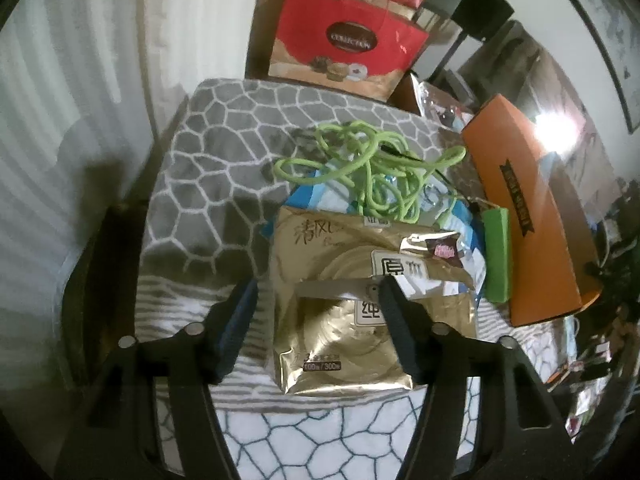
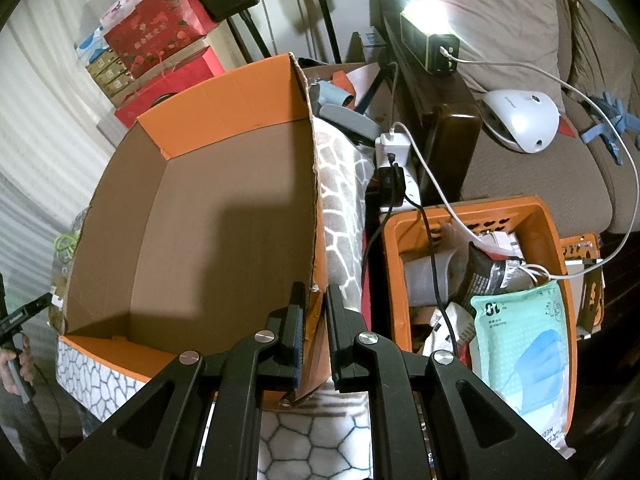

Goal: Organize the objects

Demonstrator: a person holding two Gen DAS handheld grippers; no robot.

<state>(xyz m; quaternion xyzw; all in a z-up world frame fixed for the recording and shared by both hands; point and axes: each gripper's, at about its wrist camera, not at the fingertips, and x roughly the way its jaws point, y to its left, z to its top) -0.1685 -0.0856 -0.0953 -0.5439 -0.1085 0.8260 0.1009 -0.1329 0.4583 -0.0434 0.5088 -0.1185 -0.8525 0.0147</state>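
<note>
Left tongs (image 1: 316, 320) apart over gold tissue pack (image 1: 340, 312): straddle pack, close squarely. Right tongs (image 2: 316, 328) clamped on orange box (image 2: 224, 92) wall: hold box steady.

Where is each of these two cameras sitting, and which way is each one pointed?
Left wrist view: rides on the left gripper, looking down along its open fingers at a gold tissue pack and a green cord on a patterned blanket.
Right wrist view: rides on the right gripper, looking into an empty orange box, its fingers closed on the wall; an orange basket sits beside.
Shared: the orange box, the blanket, and the green cord.
</note>
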